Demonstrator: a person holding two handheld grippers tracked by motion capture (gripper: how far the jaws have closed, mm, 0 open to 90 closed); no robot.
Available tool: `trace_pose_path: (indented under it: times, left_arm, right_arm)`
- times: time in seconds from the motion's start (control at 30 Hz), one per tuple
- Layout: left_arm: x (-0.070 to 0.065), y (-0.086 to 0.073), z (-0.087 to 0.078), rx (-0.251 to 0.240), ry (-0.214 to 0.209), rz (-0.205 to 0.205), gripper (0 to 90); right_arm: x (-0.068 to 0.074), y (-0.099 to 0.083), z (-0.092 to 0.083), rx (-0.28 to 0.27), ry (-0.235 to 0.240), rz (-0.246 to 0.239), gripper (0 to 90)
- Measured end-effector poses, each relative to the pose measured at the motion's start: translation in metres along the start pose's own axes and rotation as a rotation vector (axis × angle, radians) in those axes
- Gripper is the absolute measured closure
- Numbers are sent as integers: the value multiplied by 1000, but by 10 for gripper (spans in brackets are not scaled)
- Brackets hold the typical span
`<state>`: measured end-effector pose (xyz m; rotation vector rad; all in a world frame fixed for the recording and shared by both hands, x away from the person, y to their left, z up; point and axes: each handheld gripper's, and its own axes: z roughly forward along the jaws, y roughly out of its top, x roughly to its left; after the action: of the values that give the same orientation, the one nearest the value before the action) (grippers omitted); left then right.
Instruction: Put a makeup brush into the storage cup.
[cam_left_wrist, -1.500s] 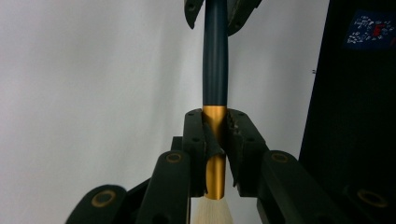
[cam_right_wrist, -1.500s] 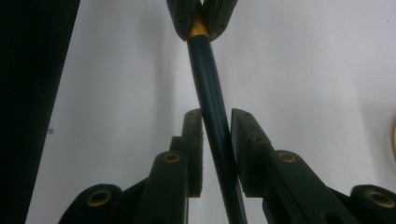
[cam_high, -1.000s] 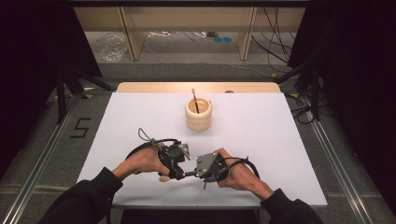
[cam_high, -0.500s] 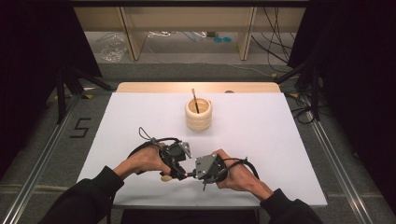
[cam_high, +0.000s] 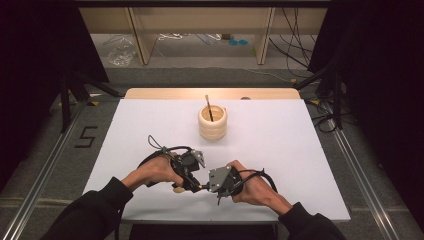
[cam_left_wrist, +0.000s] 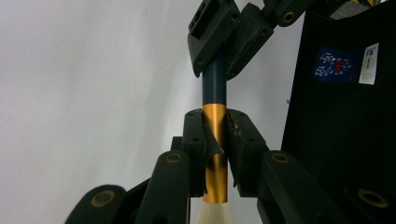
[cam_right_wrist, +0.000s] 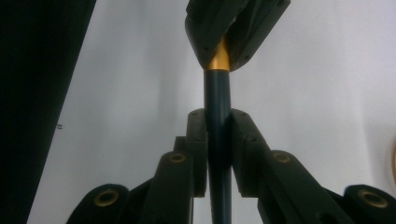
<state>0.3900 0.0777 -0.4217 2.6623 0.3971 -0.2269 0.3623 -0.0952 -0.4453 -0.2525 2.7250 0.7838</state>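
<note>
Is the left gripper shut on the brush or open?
Shut: the left gripper clamps the brush at its gold ferrule.

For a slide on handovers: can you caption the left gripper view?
Left gripper clamps a brush by its gold ferrule while the right gripper grips its dark blue handle.

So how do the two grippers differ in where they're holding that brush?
The left gripper clamps the brush on its gold ferrule, next to the white bristles; the right gripper clamps the dark blue handle further along. In the high view, the left gripper comes in from the left and the right gripper from the right, tips nearly meeting. Both are shut on the same brush, low over the white table.
</note>
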Motion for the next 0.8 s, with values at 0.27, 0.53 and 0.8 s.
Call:
trace_pose_path:
  times: [0.27, 0.53, 0.8]
  left_arm:
    - [0, 1, 0, -7, -4, -5, 782]
    - [0, 0, -2, -33, -9, -22, 781]
    - [5, 1, -5, -43, 3, 0, 742]
  right_arm:
    - [0, 1, -1, 14, -8, -8, 796]
    - [0, 2, -3, 15, -14, -2, 797]
    - [-1, 1, -7, 16, -27, -7, 798]
